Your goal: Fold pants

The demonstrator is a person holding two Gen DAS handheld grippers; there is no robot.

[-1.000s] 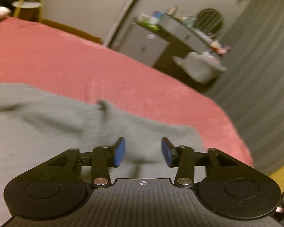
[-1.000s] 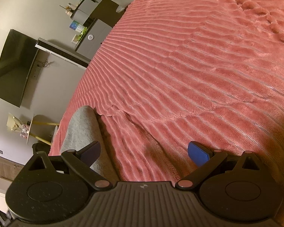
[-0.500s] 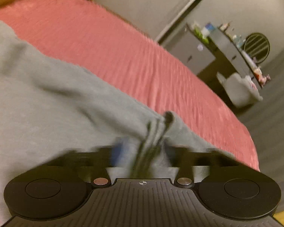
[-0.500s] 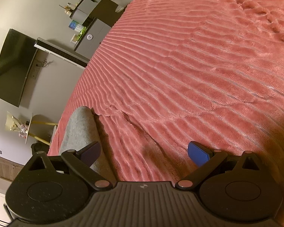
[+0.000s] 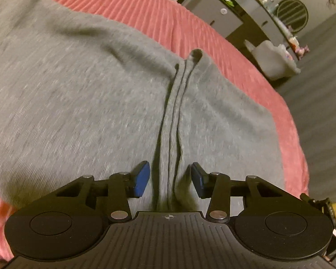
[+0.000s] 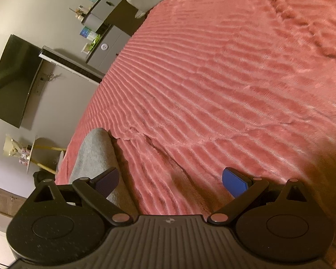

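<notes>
Grey pants [image 5: 67, 103] lie spread on a pink ribbed bedspread [image 5: 163, 20] and fill most of the left wrist view. A raised ribbed fold of the grey cloth [image 5: 174, 116] runs away from me down the middle. My left gripper [image 5: 169, 180] is open, its blue pads either side of that fold, close over the cloth. In the right wrist view only one grey end of the pants [image 6: 94, 154] shows at lower left. My right gripper [image 6: 170, 180] is wide open and empty over the bedspread [image 6: 224, 78], its left pad over the grey cloth.
A grey dresser with small bottles [image 5: 235, 11] and a pale stuffed seat [image 5: 273, 60] stand beyond the bed's far edge. In the right wrist view a dark wall TV [image 6: 11, 83] and a small round side table [image 6: 31, 154] stand past the bed's left edge.
My left gripper has dropped lower and moved forward over the pants, so that the raised fold now lies between its open pads. The right gripper has hardly moved.
</notes>
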